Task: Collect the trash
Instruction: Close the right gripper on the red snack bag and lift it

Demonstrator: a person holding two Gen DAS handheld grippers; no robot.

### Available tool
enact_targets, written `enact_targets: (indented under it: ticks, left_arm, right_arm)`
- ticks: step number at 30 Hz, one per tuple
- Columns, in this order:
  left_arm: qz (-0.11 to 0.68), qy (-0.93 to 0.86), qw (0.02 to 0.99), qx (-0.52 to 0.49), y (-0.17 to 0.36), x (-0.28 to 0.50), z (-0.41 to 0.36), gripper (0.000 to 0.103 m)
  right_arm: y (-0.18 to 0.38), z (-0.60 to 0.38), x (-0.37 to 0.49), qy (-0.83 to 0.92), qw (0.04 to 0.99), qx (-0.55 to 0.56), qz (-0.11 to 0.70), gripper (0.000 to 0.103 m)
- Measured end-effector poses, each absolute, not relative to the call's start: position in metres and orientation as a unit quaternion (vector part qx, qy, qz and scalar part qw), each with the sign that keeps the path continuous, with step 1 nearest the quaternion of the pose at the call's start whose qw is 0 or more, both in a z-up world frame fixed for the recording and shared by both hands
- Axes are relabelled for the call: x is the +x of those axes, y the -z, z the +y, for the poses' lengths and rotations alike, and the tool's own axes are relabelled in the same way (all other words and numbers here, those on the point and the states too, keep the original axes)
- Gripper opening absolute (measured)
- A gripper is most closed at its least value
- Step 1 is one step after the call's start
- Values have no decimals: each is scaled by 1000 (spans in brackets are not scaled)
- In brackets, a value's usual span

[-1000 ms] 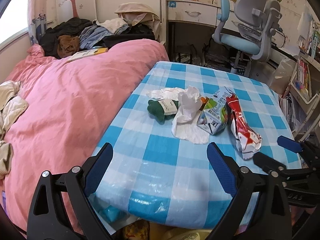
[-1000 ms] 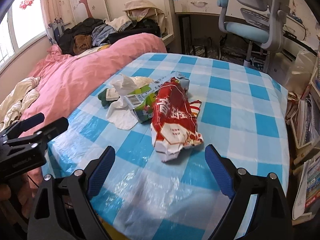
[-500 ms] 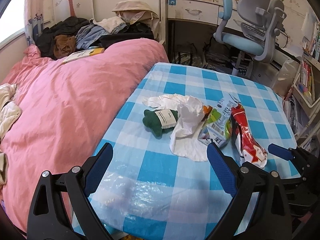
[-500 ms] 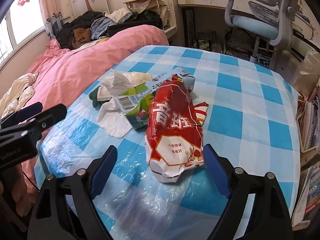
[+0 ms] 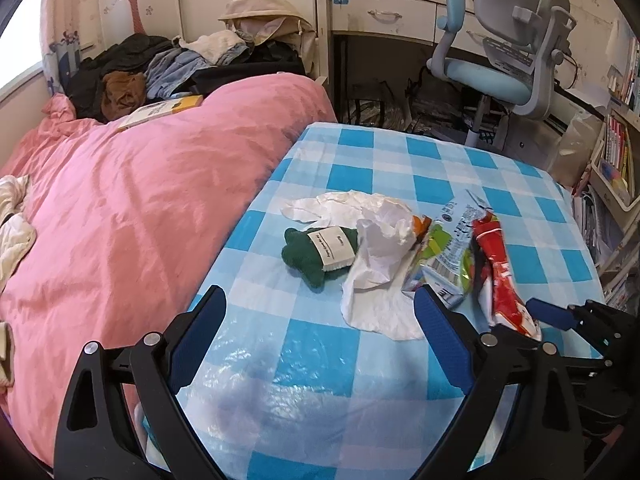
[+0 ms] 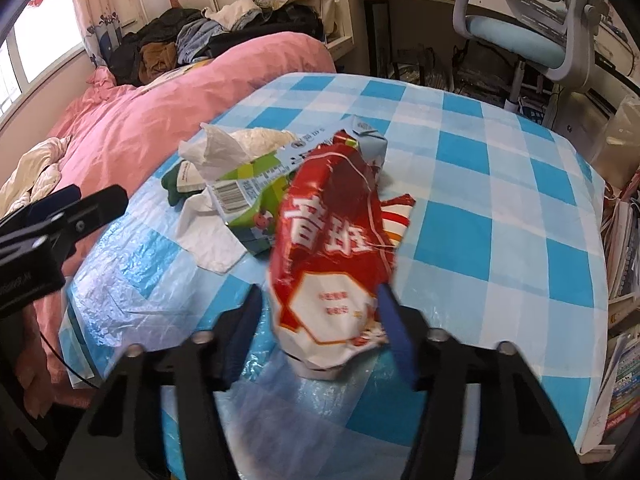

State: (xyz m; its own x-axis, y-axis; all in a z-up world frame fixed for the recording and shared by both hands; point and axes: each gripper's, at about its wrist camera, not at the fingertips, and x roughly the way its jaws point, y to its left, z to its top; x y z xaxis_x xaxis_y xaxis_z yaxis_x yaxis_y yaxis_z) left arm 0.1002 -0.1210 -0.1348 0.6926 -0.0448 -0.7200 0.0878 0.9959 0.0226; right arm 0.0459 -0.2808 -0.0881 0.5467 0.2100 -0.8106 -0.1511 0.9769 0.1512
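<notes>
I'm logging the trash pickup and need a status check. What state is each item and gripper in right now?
red snack bag: crumpled, on the table, its near end between the right jaws.
right gripper: jaws closing around the bag.
left gripper: open, empty, over the tablecloth.
green carton: flattened, lying partly under the bag.
white tissue: crumpled, spread out.
green sock: lying flat, paper label on.

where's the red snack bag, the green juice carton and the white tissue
red snack bag [image 6: 332, 248], right wrist view, its printed front
green juice carton [image 6: 250, 196], right wrist view, barcode side
white tissue [image 5: 380, 276], left wrist view, its middle

Both wrist views downward, table [image 5: 360, 360] shared
</notes>
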Motion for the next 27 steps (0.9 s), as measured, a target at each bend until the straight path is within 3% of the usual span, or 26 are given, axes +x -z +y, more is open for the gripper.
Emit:
enact_targets:
  ticks: [9,27]
  left_arm:
    - [424,20,905,18,155,145,-94,91]
    - [430,86,893,102,190,198,-113,91]
  right_arm:
    - [83,-298,44,-116,876,74,462,37]
    - [83,-312,48,-124,870,98,466,36]
